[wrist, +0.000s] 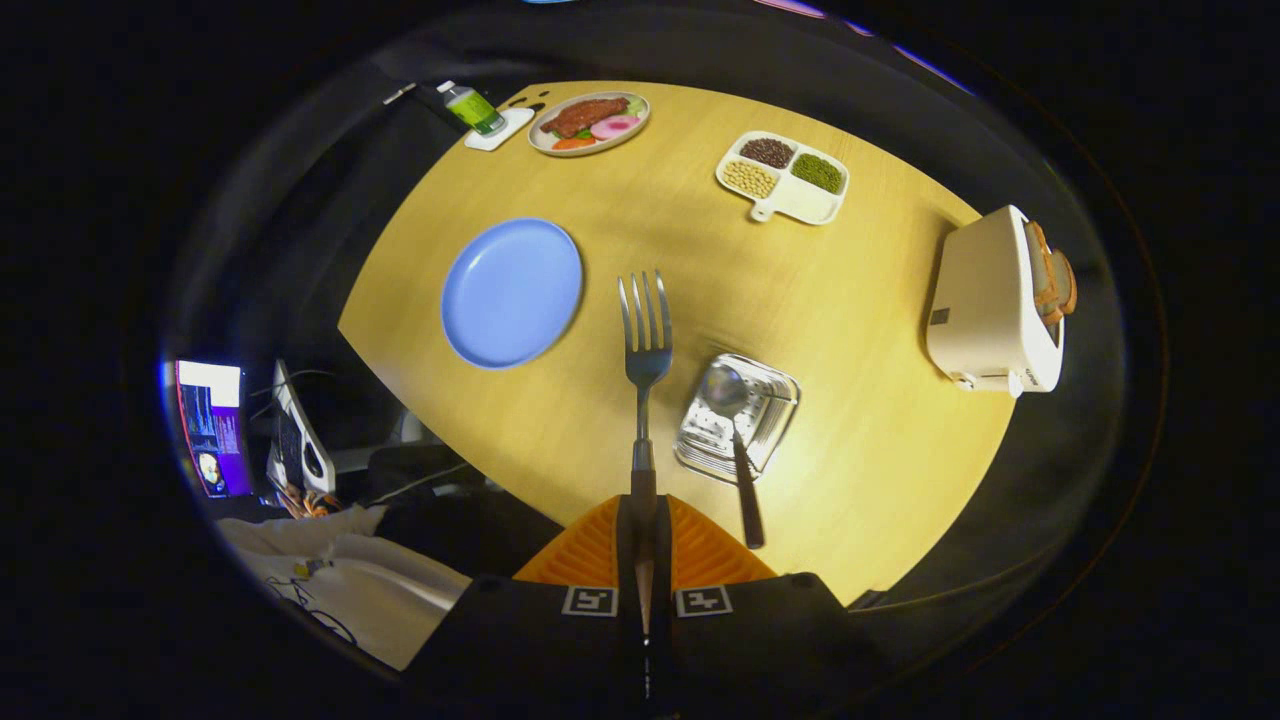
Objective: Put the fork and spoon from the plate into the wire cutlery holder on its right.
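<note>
— What are the fingers (643, 530) doing?
— Pressed together on the handle of a shiny metal fork (645, 350), tines pointing up at frame centre.
— And the spoon (735, 430)?
— Its polished bowl lies in the wire cutlery holder (738, 415), right of centre, dark handle jutting toward the fingers.
— The plate (512, 292)?
— Round, smooth, blue, bare, left of the fork on the pale wooden surface (850, 330).

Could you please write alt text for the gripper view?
The gripper holds a silver metal fork upright between its jaws, above a wooden table. A spoon already stands in the wire cutlery holder, right of an empty blue plate.
</note>
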Motion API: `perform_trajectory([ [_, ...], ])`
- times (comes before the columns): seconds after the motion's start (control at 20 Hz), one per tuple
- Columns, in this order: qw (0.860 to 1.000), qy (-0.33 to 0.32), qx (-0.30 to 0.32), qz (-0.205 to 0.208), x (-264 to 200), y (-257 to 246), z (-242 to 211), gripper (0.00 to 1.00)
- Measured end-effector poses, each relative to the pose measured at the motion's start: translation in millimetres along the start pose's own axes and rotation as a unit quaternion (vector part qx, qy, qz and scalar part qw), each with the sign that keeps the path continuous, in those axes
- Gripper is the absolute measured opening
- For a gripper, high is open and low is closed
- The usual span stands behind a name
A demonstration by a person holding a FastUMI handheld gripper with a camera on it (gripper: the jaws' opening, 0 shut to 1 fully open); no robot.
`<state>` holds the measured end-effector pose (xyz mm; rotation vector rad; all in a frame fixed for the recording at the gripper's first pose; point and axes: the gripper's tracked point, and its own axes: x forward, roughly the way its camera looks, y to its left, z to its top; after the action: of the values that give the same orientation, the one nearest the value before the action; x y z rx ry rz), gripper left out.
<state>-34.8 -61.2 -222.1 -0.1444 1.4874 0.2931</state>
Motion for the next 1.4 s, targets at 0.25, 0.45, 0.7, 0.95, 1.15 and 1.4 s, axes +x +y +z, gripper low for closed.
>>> perform_trajectory([
  [0.25, 0.991, 0.123, -0.045, 0.0, 5.5, -39.4, -27.9, 0.07],
  [0.45, 0.98, 0.192, -0.06, 0.009, 15.5, -54.5, -35.7, 0.06],
  [0.7, 0.968, 0.243, -0.065, 0.016, 27.9, -59.9, -30.2, 0.06],
  [0.95, 0.965, 0.257, -0.047, 0.015, 40.4, -62.8, -20.8, 0.09],
  [1.15, 0.972, 0.232, -0.033, 0.02, 43.6, -57.9, -9.1, 0.18],
  [1.4, 0.979, 0.194, -0.042, 0.038, 36.3, -39.5, -7.2, 0.84],
])
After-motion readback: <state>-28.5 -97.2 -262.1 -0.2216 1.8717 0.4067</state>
